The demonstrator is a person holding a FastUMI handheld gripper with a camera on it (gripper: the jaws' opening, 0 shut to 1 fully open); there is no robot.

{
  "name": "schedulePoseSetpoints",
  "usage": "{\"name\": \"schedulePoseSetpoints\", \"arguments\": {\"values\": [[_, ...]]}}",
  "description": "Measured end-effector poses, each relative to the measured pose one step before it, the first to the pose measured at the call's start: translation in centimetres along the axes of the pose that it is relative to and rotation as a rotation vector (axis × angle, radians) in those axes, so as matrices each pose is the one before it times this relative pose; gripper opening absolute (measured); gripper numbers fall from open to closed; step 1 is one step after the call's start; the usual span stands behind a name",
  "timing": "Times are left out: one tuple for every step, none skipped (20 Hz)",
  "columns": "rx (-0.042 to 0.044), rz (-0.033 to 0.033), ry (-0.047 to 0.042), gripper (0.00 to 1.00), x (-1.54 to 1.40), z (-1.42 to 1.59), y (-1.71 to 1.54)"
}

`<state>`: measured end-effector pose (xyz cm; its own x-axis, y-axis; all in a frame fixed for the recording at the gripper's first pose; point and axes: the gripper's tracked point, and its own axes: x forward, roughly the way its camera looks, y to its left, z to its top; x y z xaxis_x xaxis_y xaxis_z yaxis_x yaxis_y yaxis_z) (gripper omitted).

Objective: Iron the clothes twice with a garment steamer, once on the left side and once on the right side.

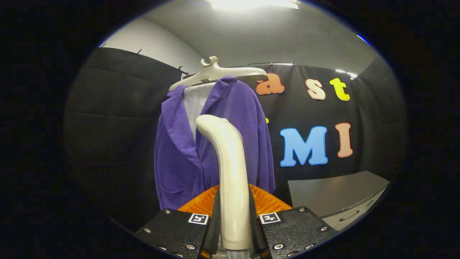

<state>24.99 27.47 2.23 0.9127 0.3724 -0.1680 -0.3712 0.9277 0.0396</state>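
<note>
A purple ribbed jacket (187, 151) hangs on a cream hanger (215, 73) in front of the black booth wall, with a white lining showing at its open collar. My gripper (234, 216) is shut on the cream handle of the garment steamer (230, 169), which stands upright between the fingers. The steamer's curved head points toward the jacket, at about chest height near the lapels. I cannot tell whether the head touches the cloth. The steamer hides the jacket's middle front.
A grey cabinet (337, 194) with drawers stands to the right of the jacket, low against the wall. Black padded cloth closes the booth to the left and behind. A bright ceiling light sits overhead.
</note>
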Motion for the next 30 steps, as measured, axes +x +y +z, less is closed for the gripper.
{"name": "schedulePoseSetpoints", "arguments": {"values": [[-0.00306, -0.00414, 0.01272, 0.37, -0.364, -0.478, -0.059], [-0.00364, -0.00525, 0.01021, 0.37, -0.315, -0.397, -0.156], [0.00131, -0.00629, 0.00788, 0.37, -0.367, -0.636, -0.319], [0.00365, -0.00713, 0.00873, 0.37, -0.369, -0.628, -0.298], [0.00089, -0.00723, 0.01279, 0.37, -0.3, -0.925, -0.198], [-0.00185, -0.00572, 0.01666, 0.37, -0.237, -0.944, -0.279], [-0.00172, -0.00546, 0.01756, 0.37, -0.258, -1.028, -0.352], [0.00061, -0.00613, 0.01791, 0.37, -0.281, -1.003, -0.207], [-0.00037, -0.00413, 0.01926, 0.37, -0.216, -1.005, -0.079], [-0.0022, -0.00198, 0.01285, 0.37, -0.227, -0.911, -0.019], [-0.00157, -0.0026, 0.00846, 0.37, -0.3, -0.72, 0.007], [-0.00302, 0.00002, 0.01111, 0.37, -0.204, -0.773, 0.066], [-0.00287, 0.00253, 0.01417, 0.37, -0.043, -0.869, 0.22], [-0.00102, 0.00418, 0.01431, 0.37, -0.135, -0.849, 0.225], [-0.00246, 0.00364, 0.01309, 0.37, -0.204, -0.807, 0.339], [-0.00418, 0.00261, 0.013, 0.37, -0.155, -0.795, 0.311], [-0.00627, 0.00424, 0.01207, 0.37, -0.085, -0.799, 0.346], [-0.00753, 0.00228, 0.0123, 0.37, -0.071, -0.79, 0.288], [-0.005, -0.00063, 0.00875, 0.37, -0.039, -0.707, 0.114], [-0.00307, 0.00044, 0.00755, 0.37, 0.038, -0.69, 0.176], [-0.00281, 0.00189, 0.0146, 0.37, 0.111, -0.726, 0.117], [0.00112, 0.00181, 0.01475, 0.37, 0.084, -0.763, 0.071], [0.00045, 0.0025, 0.01565, 0.37, 0.082, -0.893, 0.136], [-0.00224, 0.00217, 0.02005, 0.37, 0.115, -0.803, 0.096], [-0.00407, 0.00084, 0.01766, 0.37, -0.015, -0.937, 0.181], [-0.0019, -0.00147, 0.01486, 0.37, 0.109, -0.831, 0.065], [0.0031, -0.00126, 0.01323, 0.37, 0.158, -0.919, 0.16], [0.00146, 0.0029, 0.01923, 0.37, 0.144, -0.899, 0.219], [0.00031, 0.00488, 0.01737, 0.37, 0.047, -0.973, 0.555], [-0.00522, 0.006, 0.01485, 0.37, -0.021, -0.783, 0.458]]}}
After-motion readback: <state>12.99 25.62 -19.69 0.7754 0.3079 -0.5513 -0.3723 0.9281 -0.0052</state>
